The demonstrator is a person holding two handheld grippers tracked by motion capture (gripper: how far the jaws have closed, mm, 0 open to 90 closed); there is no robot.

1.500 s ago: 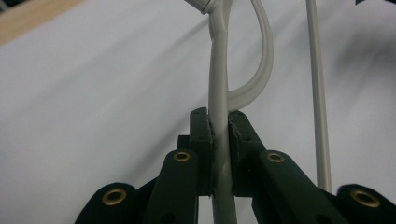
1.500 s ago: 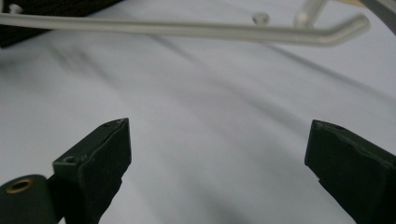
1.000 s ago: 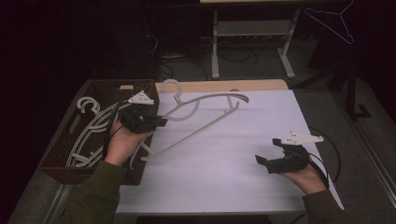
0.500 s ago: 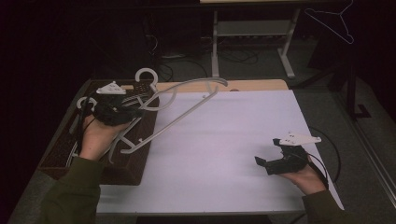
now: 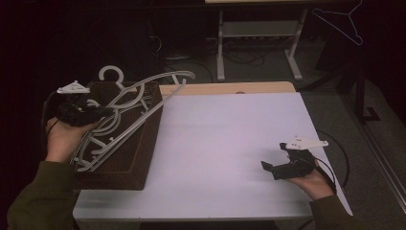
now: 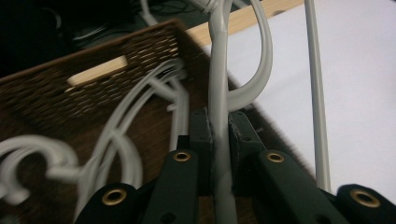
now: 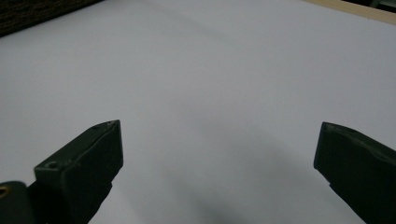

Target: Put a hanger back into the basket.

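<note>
A pale grey plastic hanger [image 5: 158,76] hangs tilted over the brown wicker basket [image 5: 115,178] at the table's left end. My left gripper [image 5: 106,113] is shut on it. In the left gripper view the two pads clamp the hanger's bar [image 6: 219,93] between them, at my left gripper [image 6: 218,127]. Several more pale hangers [image 6: 116,140] lie inside the basket [image 6: 93,88] below. Low over the white table top [image 5: 225,143] at the right front, my right gripper [image 5: 280,167] is open. In its own view the right gripper [image 7: 217,163] has wide-apart jaws with nothing between them.
A strip of bare wood [image 5: 230,88] shows along the table's far edge. Behind it stands a metal frame [image 5: 258,28] on a dark floor. A thin wire hanger [image 5: 337,21] hangs at the upper right. A cable [image 5: 335,153] trails off the right gripper.
My left gripper has carried the hanger leftward and a little up, from over the white table to above the basket. The right gripper has kept still.
</note>
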